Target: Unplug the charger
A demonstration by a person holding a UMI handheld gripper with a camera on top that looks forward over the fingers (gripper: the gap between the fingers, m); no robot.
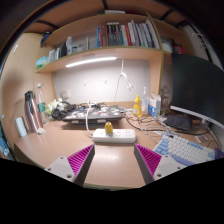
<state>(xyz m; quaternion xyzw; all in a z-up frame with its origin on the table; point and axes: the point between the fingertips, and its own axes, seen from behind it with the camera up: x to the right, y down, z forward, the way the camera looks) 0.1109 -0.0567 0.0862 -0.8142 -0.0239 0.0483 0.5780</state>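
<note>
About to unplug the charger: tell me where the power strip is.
In the gripper view, the white power strip lies on the desk just ahead of the open gripper, centred between its fingers, left of the keyboard.

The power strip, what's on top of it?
A yellow charger is plugged into the top of the power strip, with a white cable rising near it. Its prongs are hidden inside. The open fingers wait short of it.

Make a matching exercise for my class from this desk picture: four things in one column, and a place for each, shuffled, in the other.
Things:
1. power strip
2. keyboard
3. books
4. bottles

Places:
A. on the shelf above the desk
B. on the desk just ahead of the open claw
C. beyond the power strip, beside the monitor
D. on the desk in front of the monitor

Pairs: 1-B, 2-D, 3-A, 4-C
</note>
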